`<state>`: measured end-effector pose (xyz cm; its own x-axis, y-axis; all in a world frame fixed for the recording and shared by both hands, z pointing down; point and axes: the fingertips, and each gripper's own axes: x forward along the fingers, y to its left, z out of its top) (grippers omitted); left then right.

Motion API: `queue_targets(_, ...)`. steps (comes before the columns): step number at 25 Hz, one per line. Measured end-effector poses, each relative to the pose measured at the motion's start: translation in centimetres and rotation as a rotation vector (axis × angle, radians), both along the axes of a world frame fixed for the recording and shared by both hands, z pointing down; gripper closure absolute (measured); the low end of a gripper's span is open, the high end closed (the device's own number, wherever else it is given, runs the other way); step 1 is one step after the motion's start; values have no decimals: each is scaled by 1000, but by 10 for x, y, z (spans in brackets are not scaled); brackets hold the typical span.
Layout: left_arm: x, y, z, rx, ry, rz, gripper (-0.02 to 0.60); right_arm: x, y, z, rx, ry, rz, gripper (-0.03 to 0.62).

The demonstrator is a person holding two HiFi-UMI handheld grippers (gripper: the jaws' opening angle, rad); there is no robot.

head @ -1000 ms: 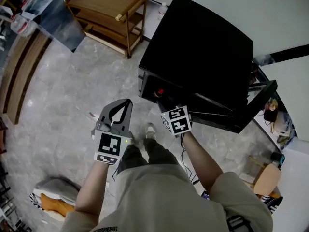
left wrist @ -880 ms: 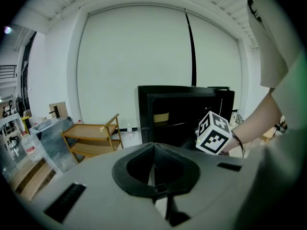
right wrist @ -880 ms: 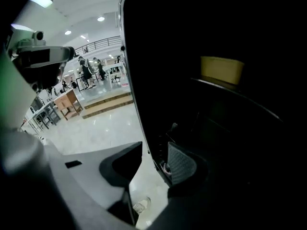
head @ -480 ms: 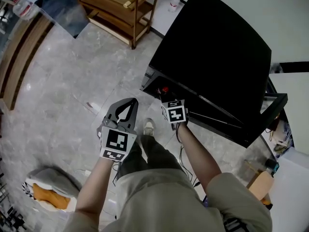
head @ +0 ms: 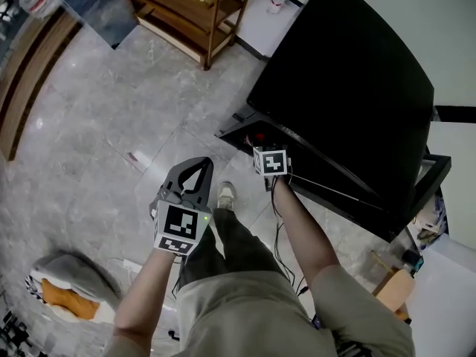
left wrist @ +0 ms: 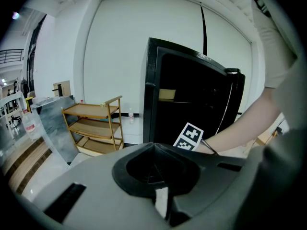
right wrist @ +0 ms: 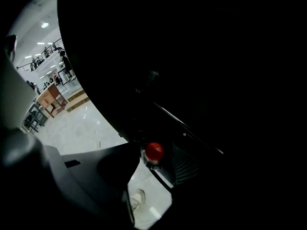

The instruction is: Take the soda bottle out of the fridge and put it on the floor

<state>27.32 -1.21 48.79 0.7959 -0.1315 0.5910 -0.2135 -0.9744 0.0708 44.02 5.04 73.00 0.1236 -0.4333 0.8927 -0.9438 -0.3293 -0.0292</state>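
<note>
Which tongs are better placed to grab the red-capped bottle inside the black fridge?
Right. The right tongs are open at the black fridge's open front, with the red-capped soda bottle just ahead of them. The left tongs are shut and hang over the grey floor, away from the fridge.

A glossy black fridge [head: 349,88] is gleaming upper right; the polished stone-like floor [head: 97,125] is shining; a wooden shelf [head: 186,10] is standing upper left.
</note>
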Motion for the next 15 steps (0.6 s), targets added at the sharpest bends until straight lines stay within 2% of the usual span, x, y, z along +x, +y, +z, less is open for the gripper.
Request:
queue_targets(3, -6, 2, 12, -8, -10, 0, 577, 0, 0, 15, -8, 9, -42, 422)
queue_targets(10, -15, 1, 32, -20, -33, -7, 577, 3, -3, 32, -2, 12, -56, 407)
queue_targets(15, -20, 1, 41, -29, -35, -16, 577, -6, -12, 36, 24, -2, -92, 453)
